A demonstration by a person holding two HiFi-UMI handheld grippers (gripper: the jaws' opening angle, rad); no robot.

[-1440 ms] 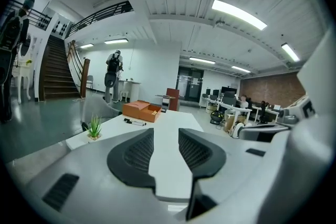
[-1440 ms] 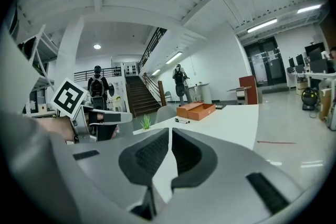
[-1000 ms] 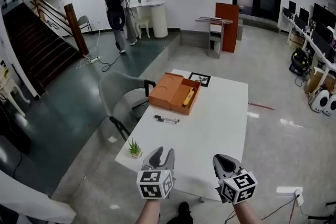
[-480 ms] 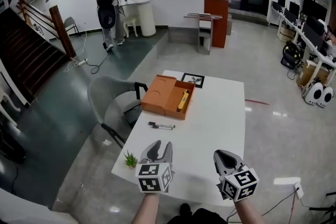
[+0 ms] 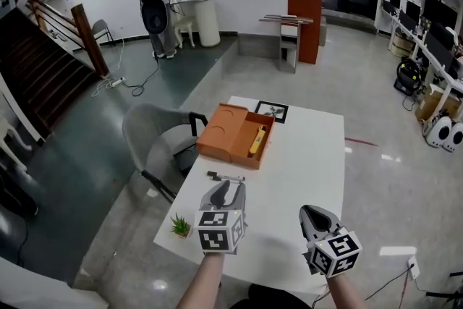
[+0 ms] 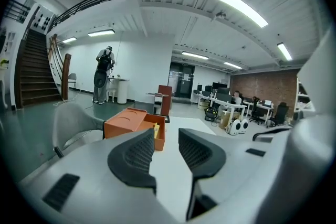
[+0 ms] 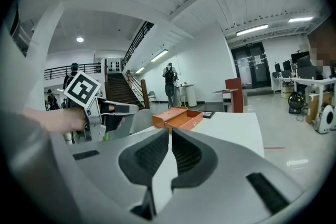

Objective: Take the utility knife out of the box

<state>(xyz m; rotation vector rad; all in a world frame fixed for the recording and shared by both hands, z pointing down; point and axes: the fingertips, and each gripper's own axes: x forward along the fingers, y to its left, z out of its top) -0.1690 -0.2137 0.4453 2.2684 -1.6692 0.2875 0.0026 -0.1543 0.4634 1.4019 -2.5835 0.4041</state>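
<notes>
The yellow utility knife [image 5: 257, 141] lies inside the open orange box [image 5: 226, 128] on the white table [image 5: 307, 163]. The left gripper [image 5: 225, 189] has its jaws apart and empty. The right gripper [image 5: 312, 213] has its jaws nearly together, also empty. Both are well apart from the box.

Head view: high, looking steeply down on the orange box [image 5: 233, 134].
Left gripper view: low, facing the orange box, nearer.
Right gripper view: low, farther back.
Shared: the orange box.

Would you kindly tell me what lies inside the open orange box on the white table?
In the orange box, a yellow utility knife lies in its open right-hand compartment; the floor beneath it is covered.
</notes>
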